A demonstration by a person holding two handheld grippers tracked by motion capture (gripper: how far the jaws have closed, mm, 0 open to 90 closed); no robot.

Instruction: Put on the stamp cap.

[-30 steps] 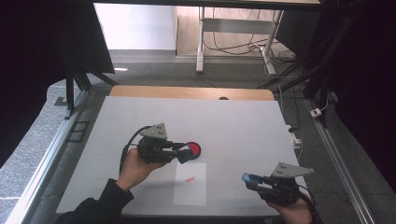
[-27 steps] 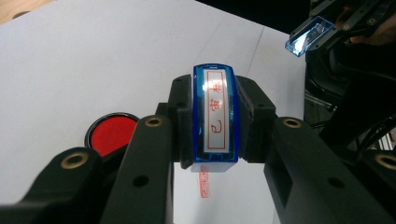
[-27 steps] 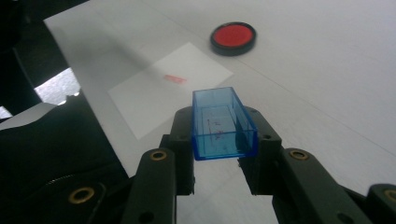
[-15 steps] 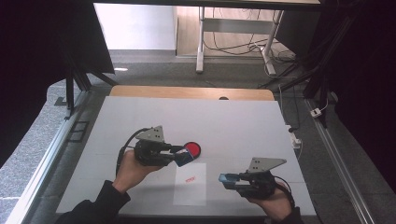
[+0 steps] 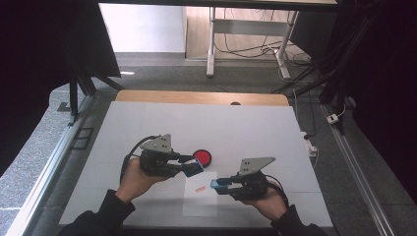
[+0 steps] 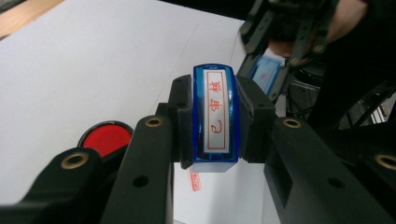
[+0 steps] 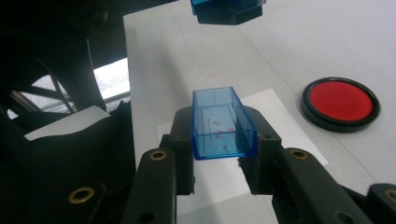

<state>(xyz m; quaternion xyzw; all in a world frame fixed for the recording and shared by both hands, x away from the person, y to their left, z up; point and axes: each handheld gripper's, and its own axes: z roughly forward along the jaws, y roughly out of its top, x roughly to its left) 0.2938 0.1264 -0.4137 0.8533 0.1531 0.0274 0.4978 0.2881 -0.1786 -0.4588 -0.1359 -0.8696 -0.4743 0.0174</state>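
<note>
White table covering [image 5: 147, 128] runs across the work area, with a wooden edge and a grey floor with cables beyond it. Nearest the person, the right gripper [image 5: 216, 184] is clamped on a clear blue stamp cap [image 7: 223, 123], open side up, and has travelled leftward along the near edge over the past second, so it now hangs over the sheet of paper [image 5: 199, 201]. The left gripper [image 5: 196, 167], hardly shifted, is clamped on the blue stamp [image 6: 215, 119], just above the far corner of that sheet. One red imprint [image 5: 199, 187] is already on the paper. Judged from this, stamping is done and the cap is being brought to the stamp for closing. The left gripper view shows the stamp's label with red characters, unreadable from the high view; the right gripper view shows red ink smears inside the cap. Farther off, the round red ink pad [image 5: 202, 157] lies uncovered just beyond the stamp.
</note>
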